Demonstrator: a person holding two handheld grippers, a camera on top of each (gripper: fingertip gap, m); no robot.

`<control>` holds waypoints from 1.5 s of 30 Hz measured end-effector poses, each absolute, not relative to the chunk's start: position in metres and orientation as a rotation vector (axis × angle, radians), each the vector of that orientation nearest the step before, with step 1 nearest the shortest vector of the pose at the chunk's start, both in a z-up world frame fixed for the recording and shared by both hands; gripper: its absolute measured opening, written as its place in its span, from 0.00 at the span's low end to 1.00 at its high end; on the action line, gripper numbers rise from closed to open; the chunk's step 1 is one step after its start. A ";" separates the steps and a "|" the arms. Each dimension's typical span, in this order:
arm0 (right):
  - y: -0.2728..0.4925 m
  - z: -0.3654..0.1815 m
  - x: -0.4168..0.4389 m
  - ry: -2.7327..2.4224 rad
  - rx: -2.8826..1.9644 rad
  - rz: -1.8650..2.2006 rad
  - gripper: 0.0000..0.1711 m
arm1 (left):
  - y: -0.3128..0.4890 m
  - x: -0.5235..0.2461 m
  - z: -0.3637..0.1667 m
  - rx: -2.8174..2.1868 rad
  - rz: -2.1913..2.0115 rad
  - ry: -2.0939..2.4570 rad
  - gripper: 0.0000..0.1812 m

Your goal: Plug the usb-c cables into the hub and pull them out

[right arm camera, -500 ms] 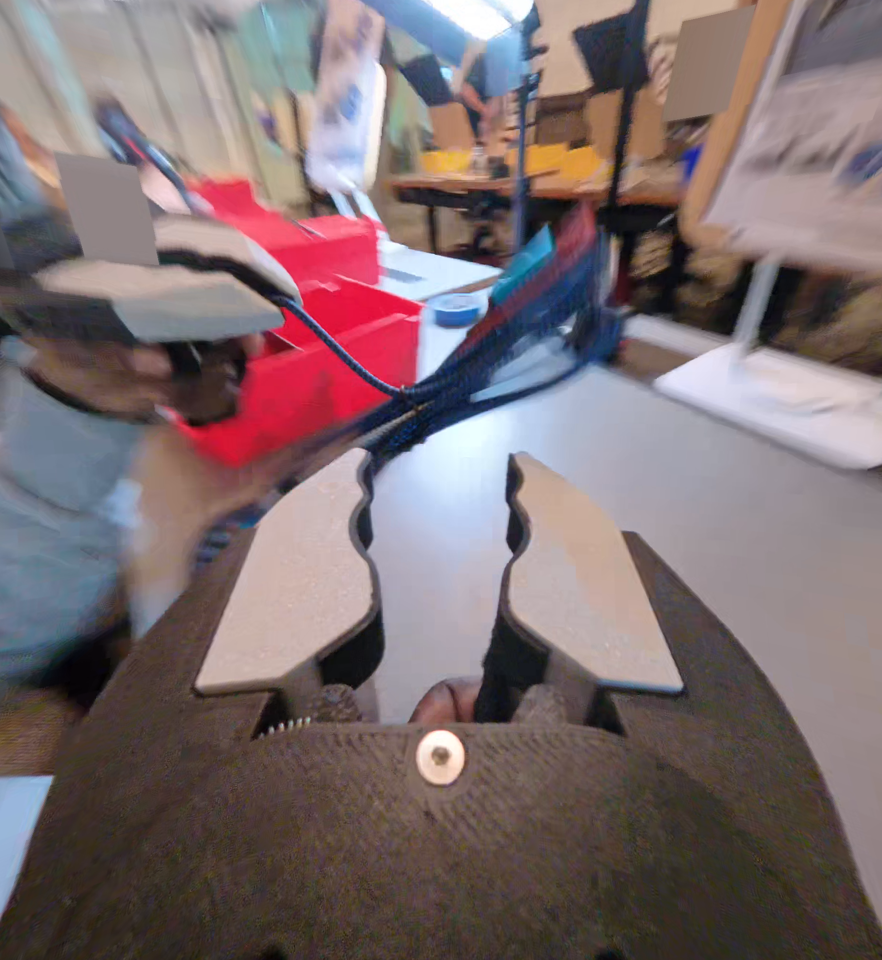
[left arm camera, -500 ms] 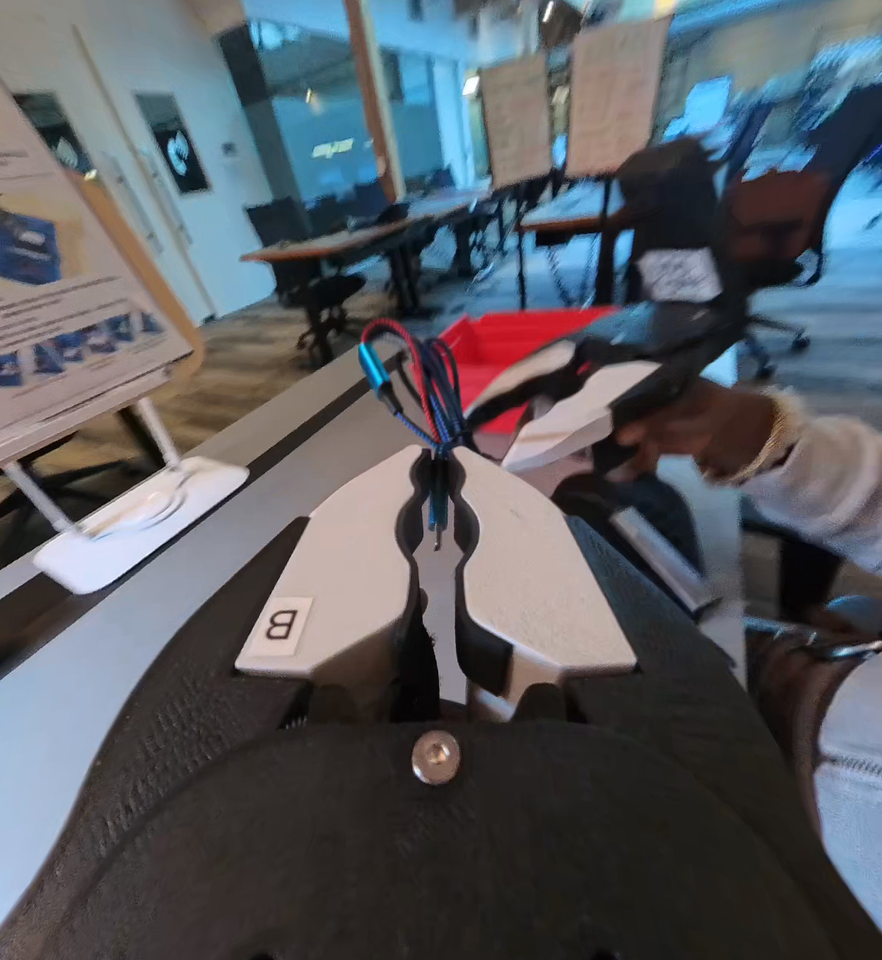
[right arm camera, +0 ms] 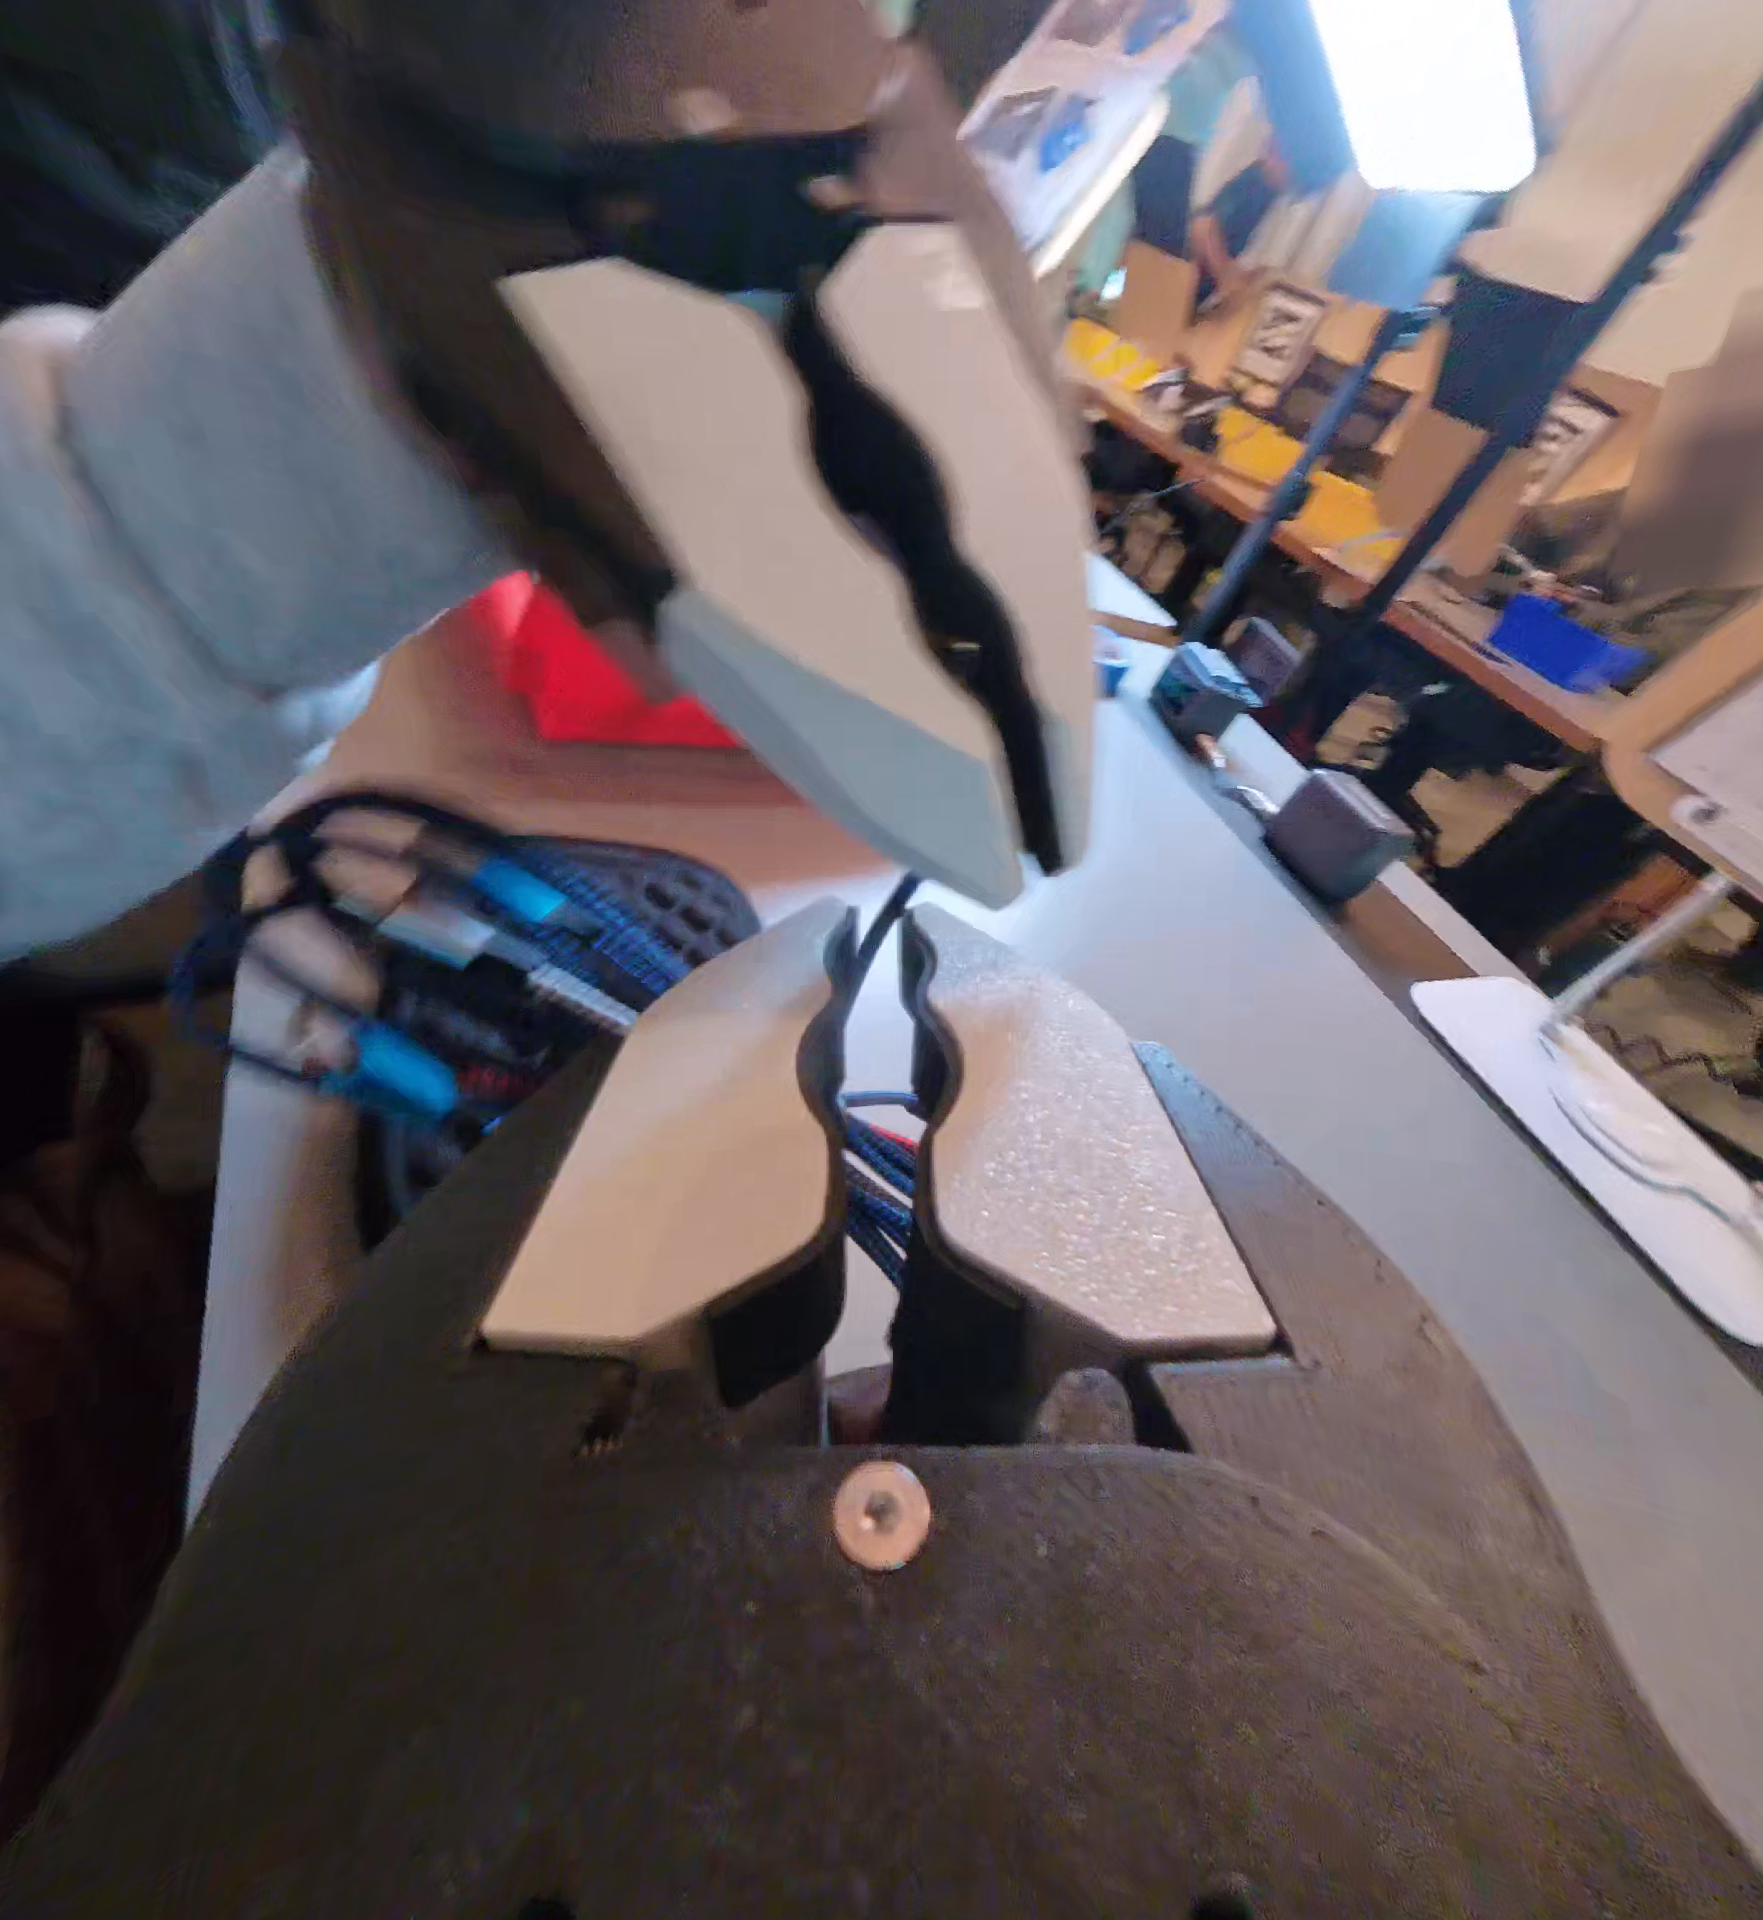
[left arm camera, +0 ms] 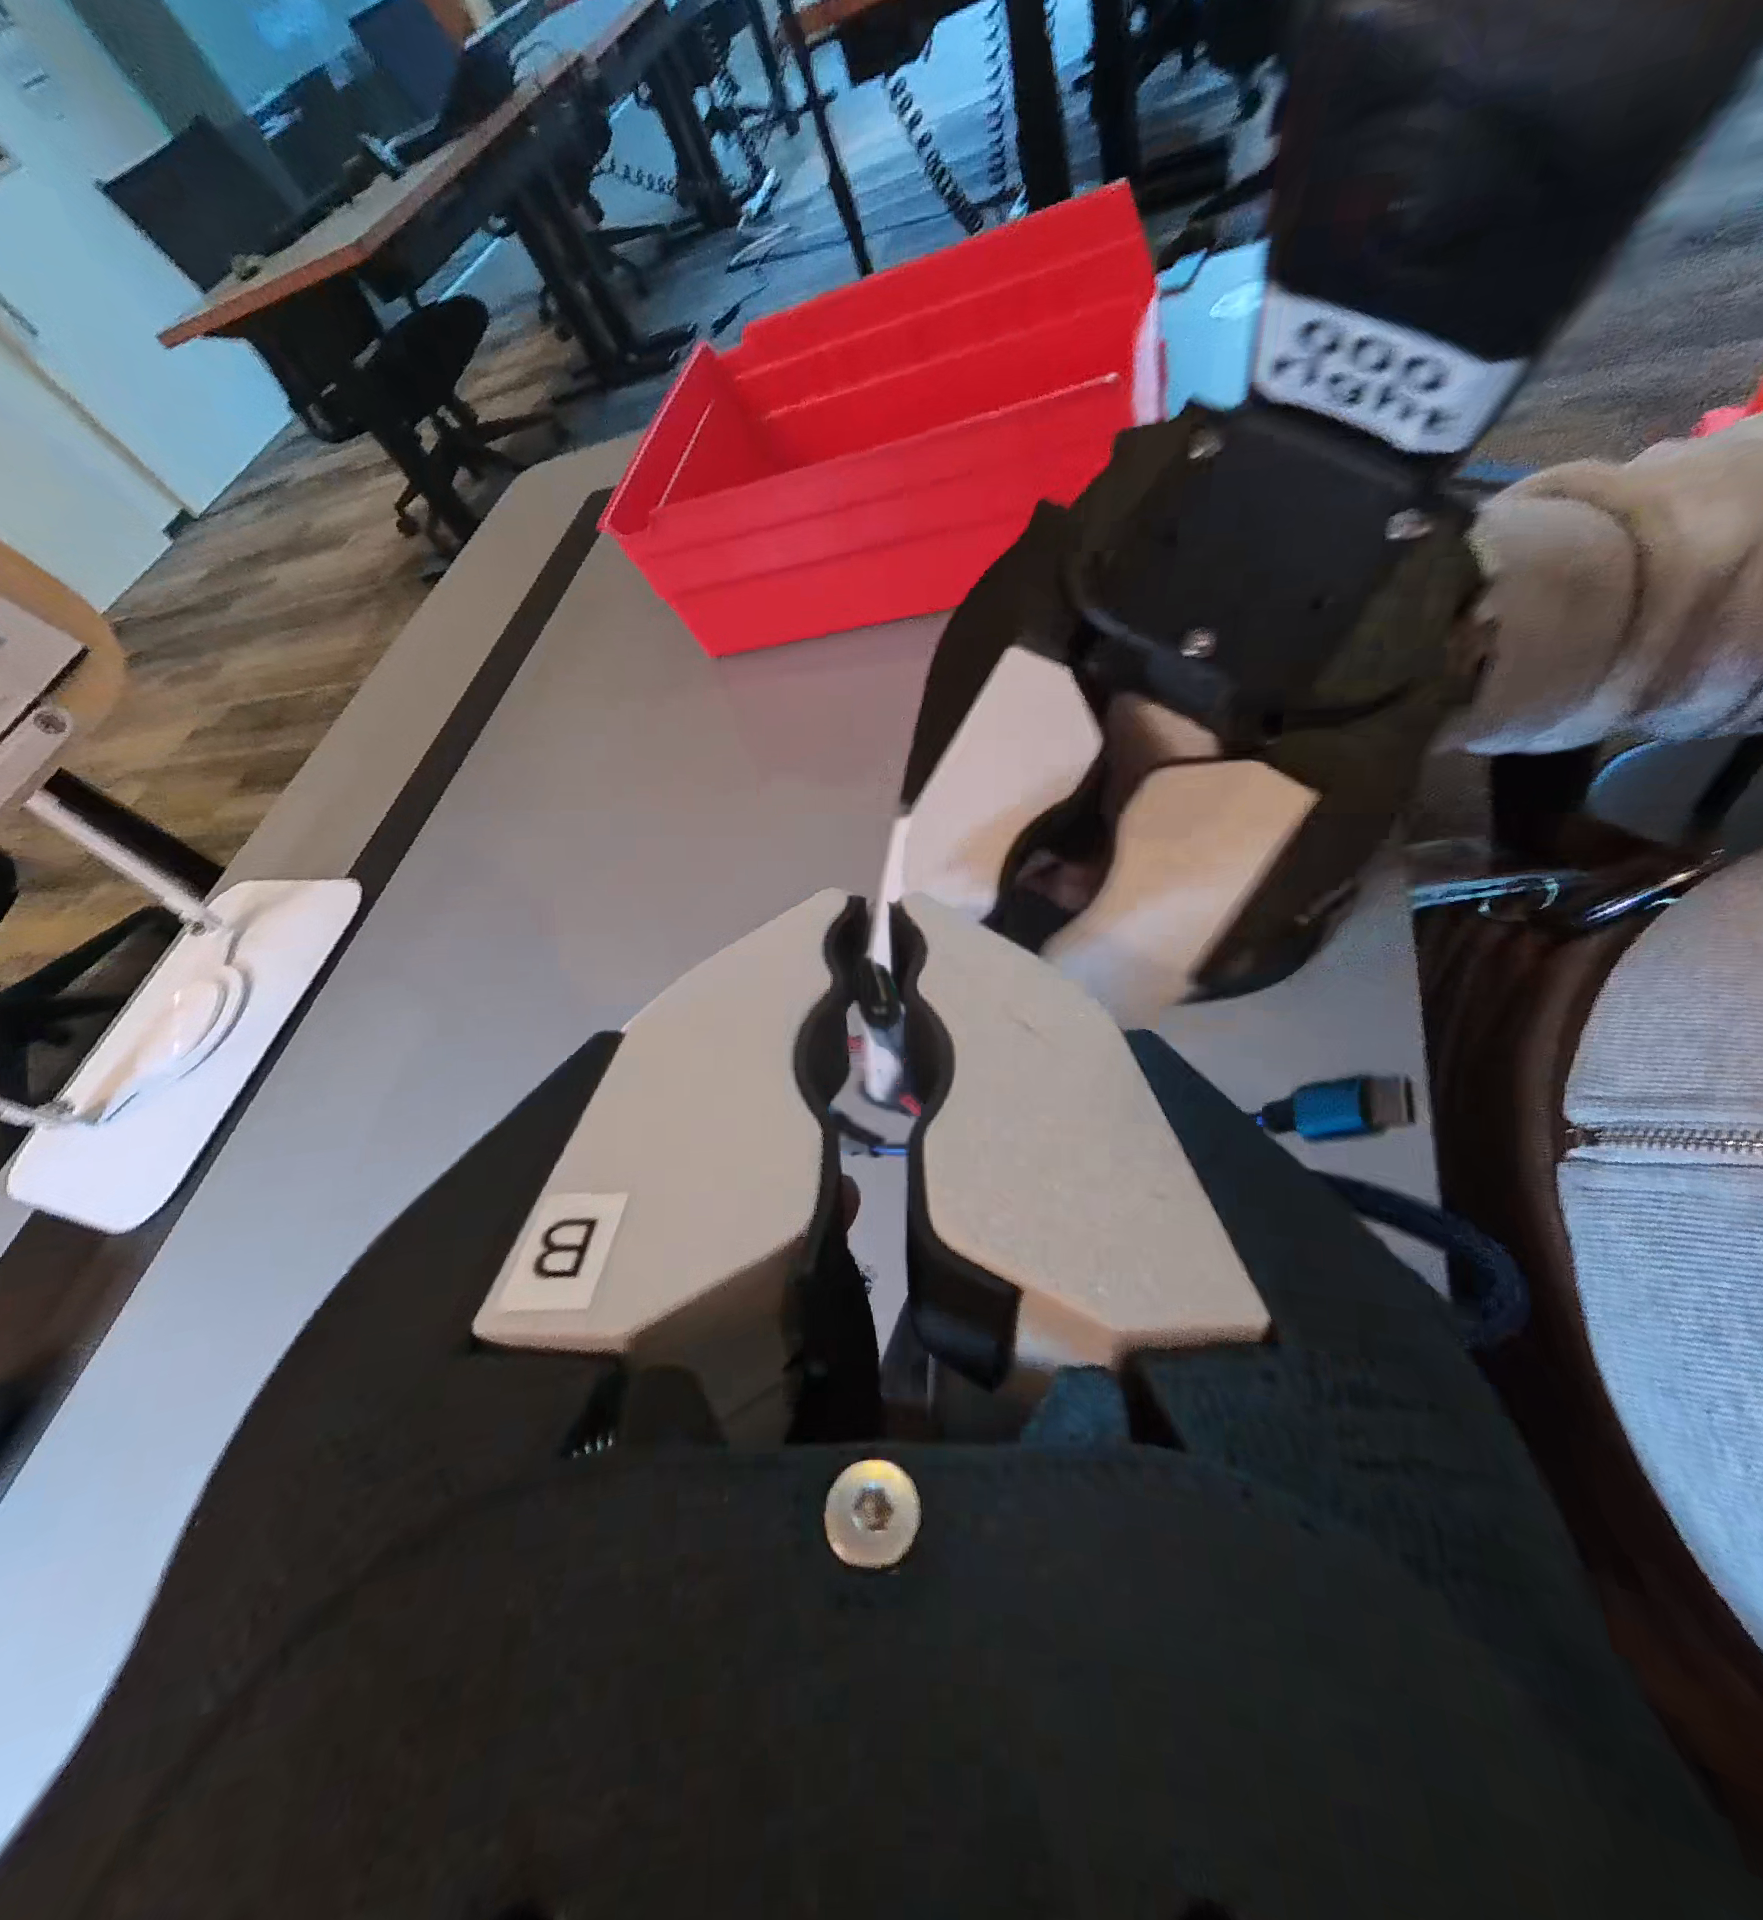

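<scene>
Usb-c cables (right arm camera: 461, 935): braided blue, black and red bundle, heaped at the near edge of the grey table (left arm camera: 648, 779). It lies to the left of and beneath the right gripper (right arm camera: 877, 935). Several blue-sleeved plugs fan out leftward.

- Loose plug (left arm camera: 1344, 1107): lies flat on the table, apart from the bundle's other ends. Long axis runs across the left wrist view, metal tip pointing right.
- Strand (right arm camera: 882, 914): one thin dark line rising near-upright out of the bundle. It passes between the right gripper's fingertips and up into the left gripper (right arm camera: 1038, 847), which points steeply down from above.
- Left fingers: pressed together on the strand.
- Right fingers: narrow, with a slim gap either side of the strand. Whether they pinch it cannot be told.
- Tips of the two grippers: almost touching, left directly above right.
- Hub: not identifiable in either view.
- Judgement: the right gripper is nearer the plugs; any plug must be drawn clear of the heap first.
- Red bin (left arm camera: 856, 540): farther back on the table, well apart.
</scene>
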State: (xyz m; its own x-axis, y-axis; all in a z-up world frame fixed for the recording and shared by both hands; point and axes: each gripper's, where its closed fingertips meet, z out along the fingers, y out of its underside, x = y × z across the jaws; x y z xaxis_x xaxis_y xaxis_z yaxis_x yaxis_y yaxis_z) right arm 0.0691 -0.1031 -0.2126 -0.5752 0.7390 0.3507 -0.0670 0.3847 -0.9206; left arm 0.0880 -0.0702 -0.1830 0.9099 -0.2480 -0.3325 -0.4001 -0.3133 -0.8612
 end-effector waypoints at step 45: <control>-0.053 -0.134 0.106 -1.582 -0.400 1.058 0.07 | -0.039 0.096 -0.139 -1.316 1.328 0.866 0.03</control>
